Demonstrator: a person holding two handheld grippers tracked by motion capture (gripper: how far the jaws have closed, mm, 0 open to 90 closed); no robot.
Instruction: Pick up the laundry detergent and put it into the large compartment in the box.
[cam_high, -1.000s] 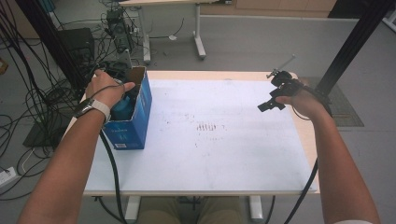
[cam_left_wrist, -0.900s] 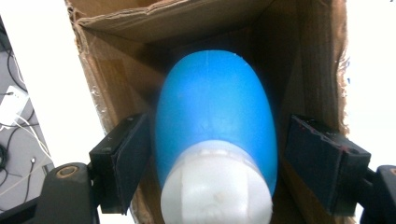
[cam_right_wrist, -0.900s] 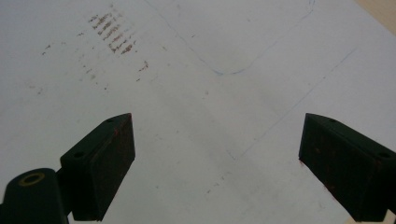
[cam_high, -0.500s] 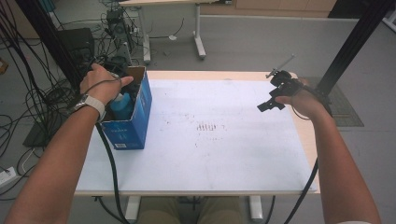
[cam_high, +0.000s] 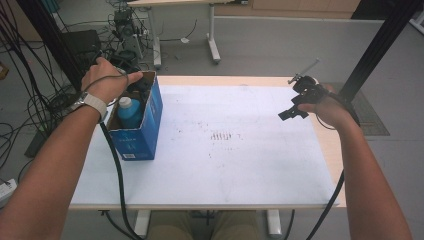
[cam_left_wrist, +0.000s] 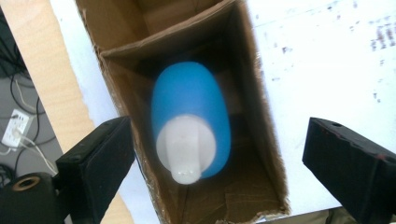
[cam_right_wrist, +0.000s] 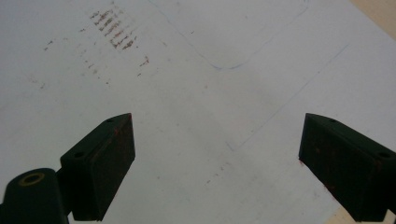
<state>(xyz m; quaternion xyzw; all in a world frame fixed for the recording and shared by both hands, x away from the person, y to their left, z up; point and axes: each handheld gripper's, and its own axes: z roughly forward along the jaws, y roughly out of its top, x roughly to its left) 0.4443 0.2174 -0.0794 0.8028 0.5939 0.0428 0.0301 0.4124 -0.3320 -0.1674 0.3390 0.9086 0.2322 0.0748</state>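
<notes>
Overall light: we see even, soft indoor light in all three views, with no harsh highlights.
Table sheet: the white table sheet (cam_high: 240, 150) reads bright in the high view, close to washed out at its middle.
Shadows: faint ones only; we note a soft dark patch under the box (cam_high: 136, 131) at its near side.
Box interior: dim, and the brown walls darken toward the bottom in the left gripper view.
Blur: the blue bottle (cam_left_wrist: 191, 119) is smeared (its white cap most of all), while the box rim stays fairly crisp.
Right gripper view: the sheet is sharp, and we find the near jaws slightly soft.
High view edges: the floor cables look grainy and the dark posts lean outward.
</notes>
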